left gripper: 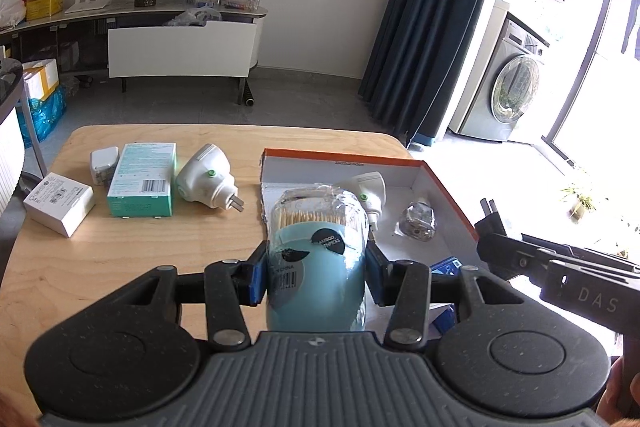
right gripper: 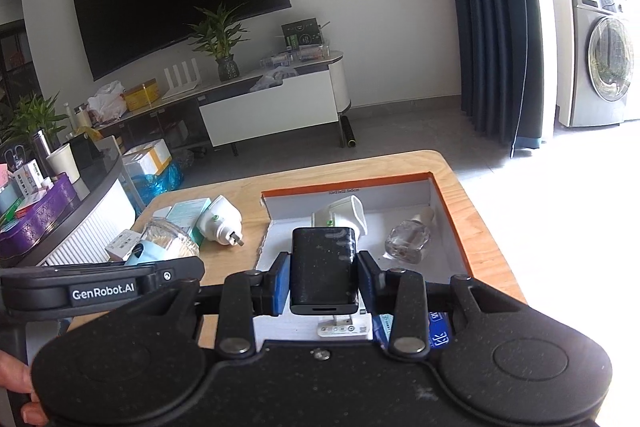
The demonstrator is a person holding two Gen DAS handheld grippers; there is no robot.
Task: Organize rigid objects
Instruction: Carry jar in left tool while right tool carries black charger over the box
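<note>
Gripping a pale blue toothpick jar (left gripper: 318, 279) between its blue pads, the left gripper (left gripper: 318, 277) held it clear of the wooden table (left gripper: 132, 259), near the left wall of the orange-rimmed cardboard box (left gripper: 452, 191). The right gripper (right gripper: 323, 277) was clamped on a black charger (right gripper: 324, 267), raised over the box's near part. Inside the box lay a white plug-in device (right gripper: 344, 217) and a clear glass bottle (right gripper: 408, 237), apart from each other. On the table left of the box rested another white plug-in unit (left gripper: 206, 179), a teal carton (left gripper: 143, 179), a small white adapter (left gripper: 105, 163) and a white box (left gripper: 59, 203).
</note>
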